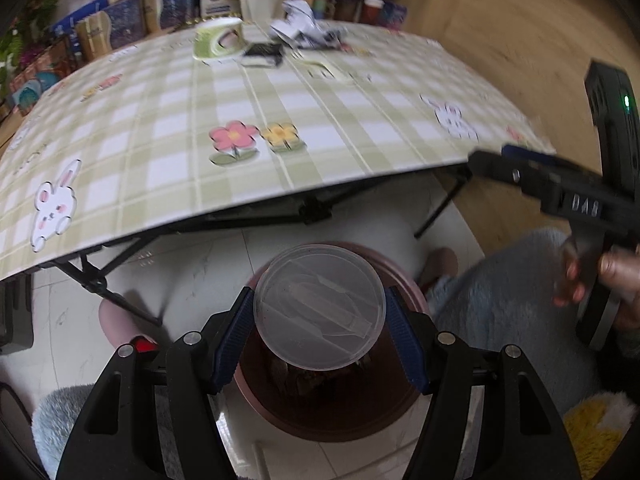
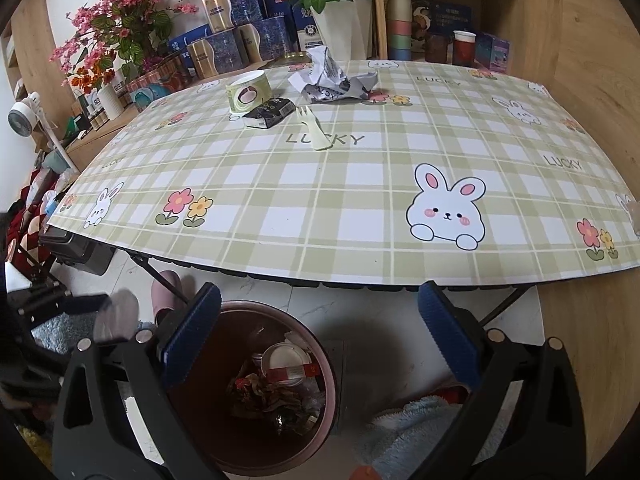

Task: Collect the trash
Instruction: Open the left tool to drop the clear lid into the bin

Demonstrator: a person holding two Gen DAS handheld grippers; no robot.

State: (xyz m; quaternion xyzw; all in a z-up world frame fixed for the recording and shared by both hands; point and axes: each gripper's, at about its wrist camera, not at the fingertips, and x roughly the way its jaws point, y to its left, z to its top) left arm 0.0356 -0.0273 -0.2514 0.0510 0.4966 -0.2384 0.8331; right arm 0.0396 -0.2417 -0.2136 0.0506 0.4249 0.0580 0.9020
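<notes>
Left hand-held gripper (image 1: pixel 320 332) clamps clear lid (image 1: pixel 320 306) above bin (image 1: pixel 332 408).

Clear glossy plastic lid (image 1: pixel 320 306), crumpled paper (image 2: pixel 334 78), smooth plaid tablecloth (image 2: pixel 360 200), wood-grain wall (image 2: pixel 592 80)

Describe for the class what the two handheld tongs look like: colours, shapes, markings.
Both tongs are black plastic with triangular cut-out arms, silver round rivets and ribbed navy-blue pads. The left tongs show a red part near their base. The right tongs, seen side-on from the left camera, carry raised lettering and a green light on a black housing.
</notes>
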